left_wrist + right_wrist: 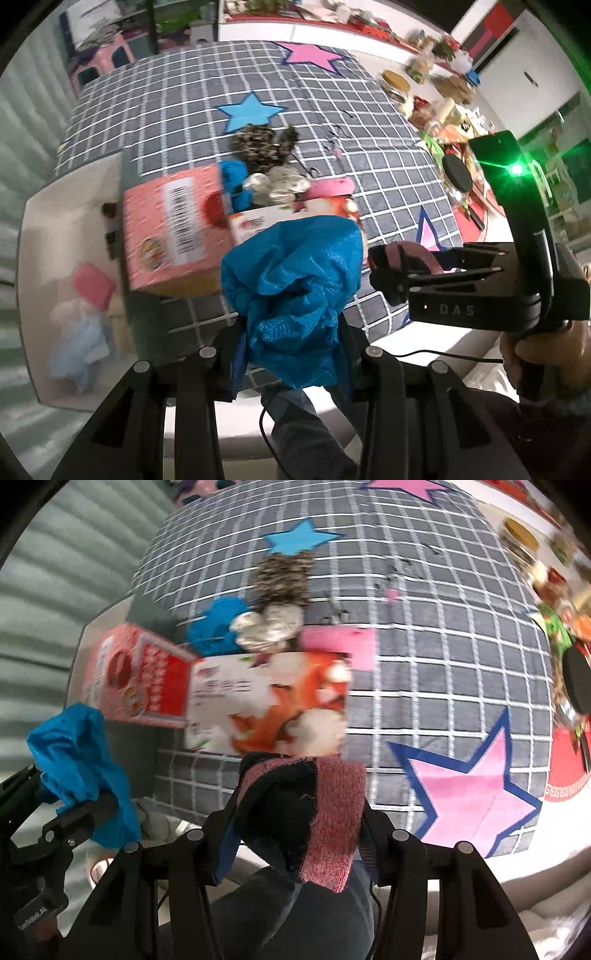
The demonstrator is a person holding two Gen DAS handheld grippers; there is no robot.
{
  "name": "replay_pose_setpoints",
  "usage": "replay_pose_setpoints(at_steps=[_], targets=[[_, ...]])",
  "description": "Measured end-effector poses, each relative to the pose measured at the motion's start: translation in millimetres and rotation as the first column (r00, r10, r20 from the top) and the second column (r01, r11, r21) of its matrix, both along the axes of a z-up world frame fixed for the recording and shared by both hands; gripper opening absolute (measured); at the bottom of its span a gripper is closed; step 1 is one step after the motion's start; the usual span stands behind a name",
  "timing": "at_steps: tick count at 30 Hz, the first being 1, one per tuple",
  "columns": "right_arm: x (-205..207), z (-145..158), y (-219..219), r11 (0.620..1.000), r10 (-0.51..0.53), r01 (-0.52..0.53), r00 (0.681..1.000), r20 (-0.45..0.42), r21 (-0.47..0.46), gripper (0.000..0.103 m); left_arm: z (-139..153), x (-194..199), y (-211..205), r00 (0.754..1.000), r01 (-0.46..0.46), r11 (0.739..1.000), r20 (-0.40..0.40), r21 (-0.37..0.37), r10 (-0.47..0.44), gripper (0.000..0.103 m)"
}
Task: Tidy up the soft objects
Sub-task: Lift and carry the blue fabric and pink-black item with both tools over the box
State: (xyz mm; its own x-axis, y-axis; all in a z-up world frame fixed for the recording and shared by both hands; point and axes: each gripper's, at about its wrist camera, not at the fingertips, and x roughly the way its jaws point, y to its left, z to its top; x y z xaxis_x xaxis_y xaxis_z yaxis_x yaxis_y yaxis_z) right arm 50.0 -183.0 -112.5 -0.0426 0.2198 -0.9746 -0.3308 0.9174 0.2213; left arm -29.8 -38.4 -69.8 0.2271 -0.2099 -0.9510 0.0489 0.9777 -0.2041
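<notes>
Bed (388, 192): grid-pattern cover with stars; carries the boxes and the loose soft items.
Bin (48, 229): white, just off the bed's left edge, beyond the pink box; already holds pale soft items, blurred.
Boxes: pink box (173, 229) at the left edge; white box (269, 705) just beside it, toward the near edge.
Pile (266, 170): speckled, blue and cream soft items, behind the boxes, touching one another.
Left gripper (291, 354): fingers clamped on blue cloth (295, 291), which bunches upward, clear of the bed.
Right gripper (299, 812): fingers clamped on red-and-black sock (314, 812), long axis hanging down over the near edge.
Key relation: bin lies left of both grippers; left gripper is nearer.
Judgement: blue cloth likely goes first; the pink box stands between and needs clearing.
</notes>
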Motion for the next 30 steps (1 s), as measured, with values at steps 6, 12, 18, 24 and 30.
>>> replay_pose_setpoints(at_steps=[6,12,18,24,30], targets=[[-13.9,4.6,36.3,0.995,0.096,-0.096,0.995,0.010,-0.003,0.056,5.5,-21.3,37.3,0.995,-0.095,0.995,0.021,-0.012,0.095,0.042],[-27.2,10.1,72.4,0.981,0.196,-0.196,0.980,0.023,-0.013,0.056,9.9,-37.8,67.5,0.982,-0.181,0.983,0.041,-0.026,0.182,0.042],[-37.3,18.3,106.9,0.956,0.292,-0.292,0.956,0.030,-0.014,0.056,17.7,-54.7,97.1,0.957,-0.278,0.960,0.075,-0.037,0.280,0.042],[-50.5,25.2,144.5,0.919,0.394,-0.394,0.918,0.041,-0.009,0.056,21.5,-71.2,133.5,0.917,-0.387,0.921,0.088,-0.042,0.389,0.042],[-59.7,35.0,181.6,0.879,0.477,-0.478,0.877,0.054,-0.001,0.056,17.4,-82.9,165.6,0.874,-0.477,0.878,0.085,-0.037,0.478,0.042]])
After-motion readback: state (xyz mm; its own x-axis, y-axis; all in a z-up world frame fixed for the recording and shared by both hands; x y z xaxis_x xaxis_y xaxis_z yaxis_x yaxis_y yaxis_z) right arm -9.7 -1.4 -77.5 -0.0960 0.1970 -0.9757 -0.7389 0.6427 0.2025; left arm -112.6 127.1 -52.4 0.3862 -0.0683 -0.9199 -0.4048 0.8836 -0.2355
